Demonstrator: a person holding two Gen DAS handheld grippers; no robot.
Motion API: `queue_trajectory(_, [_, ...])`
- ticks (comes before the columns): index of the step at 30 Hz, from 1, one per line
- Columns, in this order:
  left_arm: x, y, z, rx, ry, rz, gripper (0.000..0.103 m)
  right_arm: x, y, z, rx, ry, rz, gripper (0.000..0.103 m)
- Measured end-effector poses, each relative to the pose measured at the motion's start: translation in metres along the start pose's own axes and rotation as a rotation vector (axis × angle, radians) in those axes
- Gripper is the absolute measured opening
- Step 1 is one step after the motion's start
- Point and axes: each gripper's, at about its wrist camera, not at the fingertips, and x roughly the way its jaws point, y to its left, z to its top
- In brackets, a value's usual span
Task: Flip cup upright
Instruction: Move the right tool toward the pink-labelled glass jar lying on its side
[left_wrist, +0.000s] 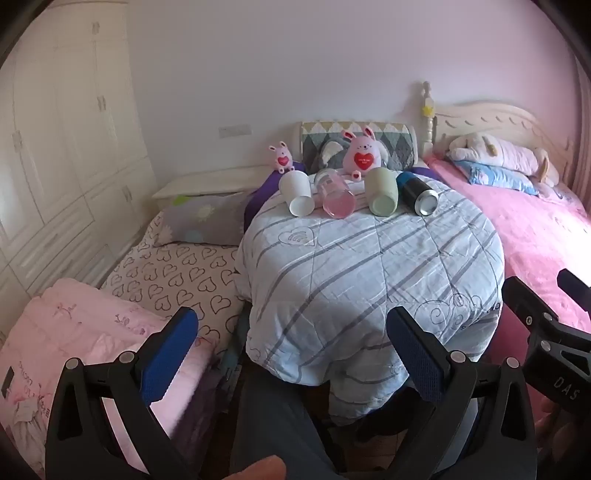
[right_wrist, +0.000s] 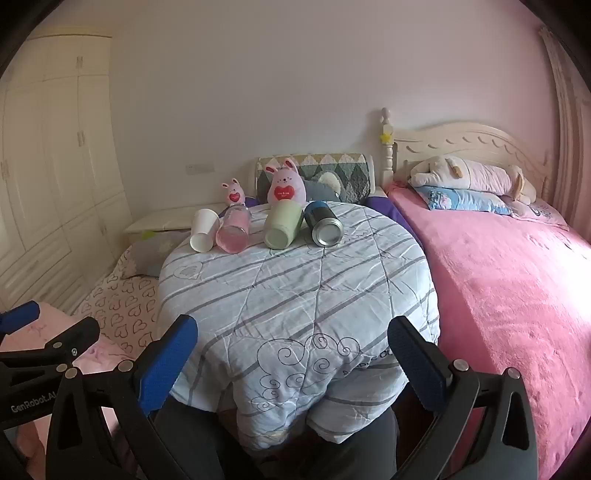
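Several cups lie on their sides in a row at the far end of a striped quilt-covered surface: a white cup, a clear pink cup, a pale green cup and a dark steel cup. Their bases face me. They show the same way in the right wrist view: white cup, pink cup, green cup, steel cup. My left gripper and right gripper are both open and empty, well short of the cups.
Two pink plush bunnies sit behind the cups. A pink bed with pillows lies to the right. A heart-print mattress and pink blanket lie to the left, with a wardrobe beyond.
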Motion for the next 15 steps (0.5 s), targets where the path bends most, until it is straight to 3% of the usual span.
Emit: queue_trajectory(15, [0.002, 0.002, -0.001, -0.015, -0.006, 0.006, 0.103, 0.002, 0.002, 0.002, -0.006, 0.004, 0.001, 0.103])
